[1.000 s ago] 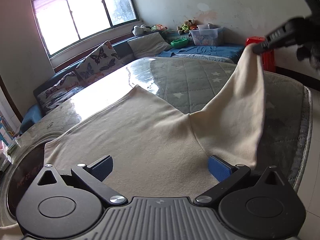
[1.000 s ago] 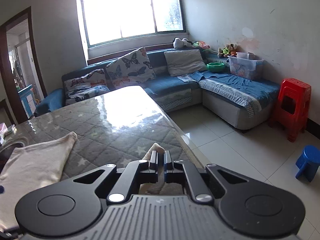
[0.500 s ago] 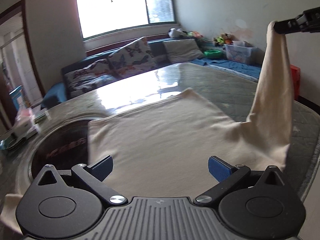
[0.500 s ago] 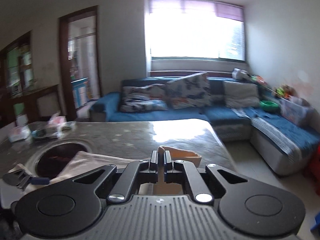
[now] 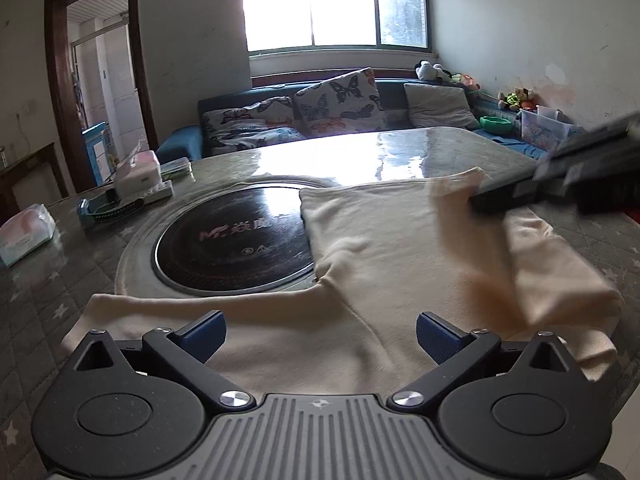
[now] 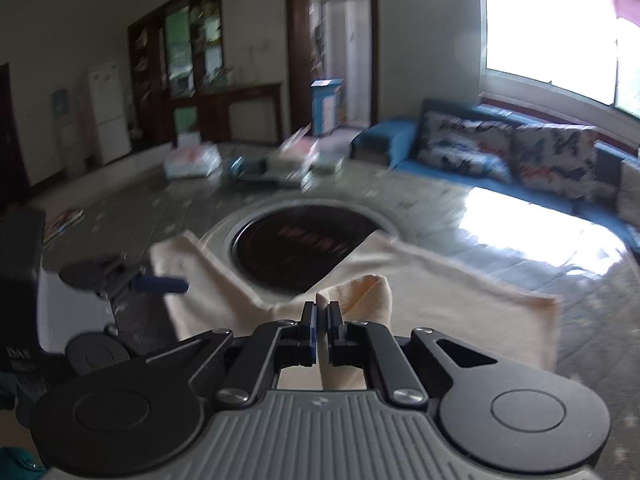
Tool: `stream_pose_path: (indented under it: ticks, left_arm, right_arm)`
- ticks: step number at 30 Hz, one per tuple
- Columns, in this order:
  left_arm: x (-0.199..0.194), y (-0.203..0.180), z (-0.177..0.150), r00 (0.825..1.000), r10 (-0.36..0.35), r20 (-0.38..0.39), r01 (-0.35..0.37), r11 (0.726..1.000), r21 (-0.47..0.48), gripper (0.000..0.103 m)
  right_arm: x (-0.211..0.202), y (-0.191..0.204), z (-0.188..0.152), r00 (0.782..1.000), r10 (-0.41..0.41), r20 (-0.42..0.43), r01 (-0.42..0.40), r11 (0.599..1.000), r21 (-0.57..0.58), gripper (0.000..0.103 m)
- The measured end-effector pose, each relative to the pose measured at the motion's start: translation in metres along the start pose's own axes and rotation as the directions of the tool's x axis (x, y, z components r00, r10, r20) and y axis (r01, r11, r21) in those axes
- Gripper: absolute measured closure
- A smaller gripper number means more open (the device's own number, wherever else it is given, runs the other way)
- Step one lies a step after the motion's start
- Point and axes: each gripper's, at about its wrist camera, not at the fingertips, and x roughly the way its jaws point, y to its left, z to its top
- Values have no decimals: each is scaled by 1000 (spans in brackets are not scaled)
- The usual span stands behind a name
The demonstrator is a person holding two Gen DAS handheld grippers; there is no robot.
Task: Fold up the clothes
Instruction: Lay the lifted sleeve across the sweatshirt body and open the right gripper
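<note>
Now: cream shirt [image 5: 384, 264] spread on quilted table [image 5: 48, 288] w/ glossy cover, near edge. Body covering right part of round black hotplate [image 5: 228, 240] set in table centre. One sleeve stretched out flat to the left, near side, just in front of hotplate rim. Right sleeve lifted off the table and carried over the body, blurred in left wrist view.

Right gripper [image 6: 321, 312]: pads pressed together, pinching cream sleeve end, fabric bunched up just beyond the tips. Seen from left wrist cam as blurred dark bar at far right, above the shirt.

Left gripper [image 5: 320, 332]: blue pads [image 5: 202, 330] wide apart, nothing betw. them, hovering over near hem area of shirt; contact w/ cloth can't tell. Same gripper visible at left of right wrist view, low over the left sleeve.

Far left on table: tissue pack [image 5: 26, 232], white box [image 5: 138, 178] + small clutter, well apart from shirt. Beyond table: blue sofa [image 5: 180, 144] w/ butterfly cushions [image 5: 340, 100] under bright window [image 5: 332, 4]. Doorway at far left.
</note>
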Motion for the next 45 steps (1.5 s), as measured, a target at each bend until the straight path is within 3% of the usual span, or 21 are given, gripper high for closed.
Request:
stream_pose_path:
  ticks: [4, 11, 16, 20, 23, 29, 35, 45]
  left_arm:
    - [-2, 1, 1, 1000, 7, 1, -7, 1000, -1, 0]
    - [-3, -11, 8, 999, -39, 30, 38, 999, 34, 5]
    - [4, -31, 16, 993, -113, 30, 110, 991, 70, 21]
    - [13, -49, 20, 984, -176, 19, 173, 979, 108, 29]
    - [21, -57, 21, 976, -218, -1, 216, 969, 123, 41]
    - [35, -67, 22, 962, -270, -30, 272, 954, 128, 59]
    - [50, -73, 22, 960, -272, -66, 278, 953, 117, 60]
    - [42, -36, 10, 974, -214, -71, 219, 973, 75, 60]
  right_arm:
    - [17, 6, -12, 996, 67, -66, -67, 998, 1, 92]
    - [-23, -24, -28, 998, -35, -59, 33, 999, -27, 91]
    - [-43, -62, -63, 983, -117, -141, 122, 992, 30, 91]
    - [-48, -74, -90, 975, -127, -180, 142, 987, 73, 91]
    - [-46, -78, -104, 968, -130, -215, 149, 986, 71, 91]
    - [-55, -85, -90, 977, -139, -163, 150, 987, 57, 91]
    - [-28, -99, -70, 982, -139, -126, 149, 986, 72, 91]
    - [-10, -115, -76, 980, -139, -144, 157, 980, 119, 92]
